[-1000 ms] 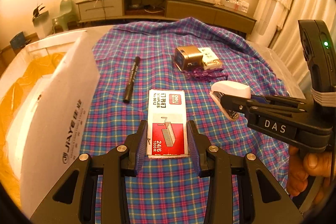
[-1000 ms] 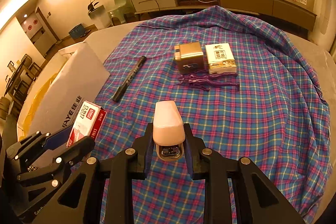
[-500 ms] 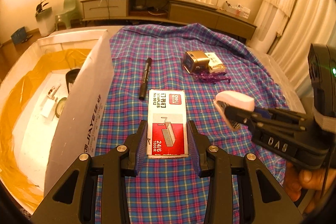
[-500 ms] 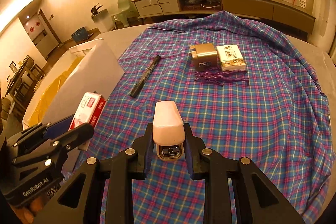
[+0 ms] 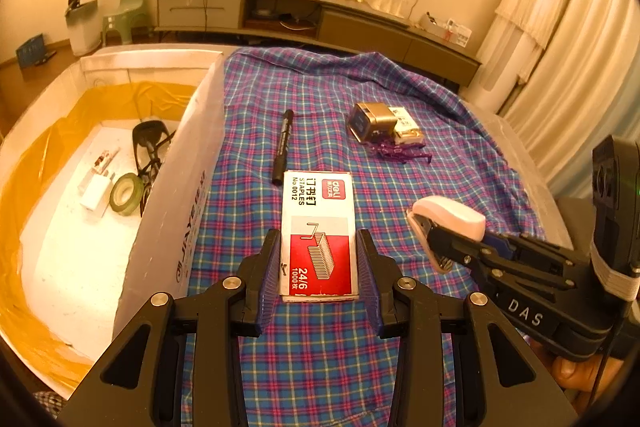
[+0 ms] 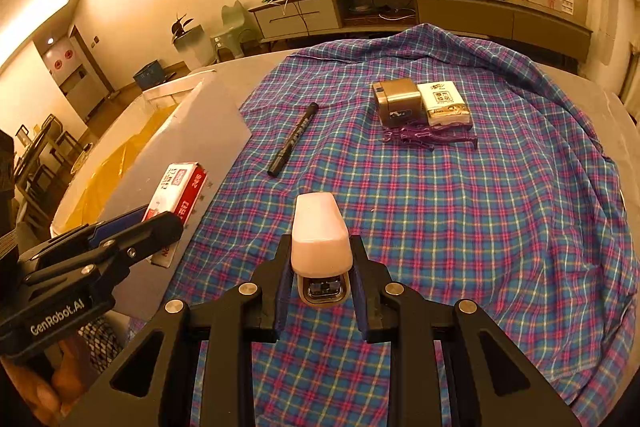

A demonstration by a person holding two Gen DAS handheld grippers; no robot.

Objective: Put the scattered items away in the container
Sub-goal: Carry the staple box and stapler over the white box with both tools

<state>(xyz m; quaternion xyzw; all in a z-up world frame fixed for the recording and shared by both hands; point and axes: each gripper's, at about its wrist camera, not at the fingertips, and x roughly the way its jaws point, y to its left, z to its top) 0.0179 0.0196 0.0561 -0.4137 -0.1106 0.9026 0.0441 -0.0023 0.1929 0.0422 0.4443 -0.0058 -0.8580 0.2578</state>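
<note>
My left tongs (image 5: 318,267) clamp the red-and-white cardboard staple box (image 5: 317,233), my right tongs (image 6: 320,281) pinch the small white stapler (image 6: 321,241); both items ride clear of the plaid-covered worktop (image 6: 480,227), ready for the white, yellow-lined carton (image 5: 176,179).

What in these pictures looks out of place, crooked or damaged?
Nothing looks damaged or spilled. The plaid cloth lies rumpled, bunched at its far edge. Still loose on it are the black marker, the metallic box, the tissue pack and a purple object.
</note>
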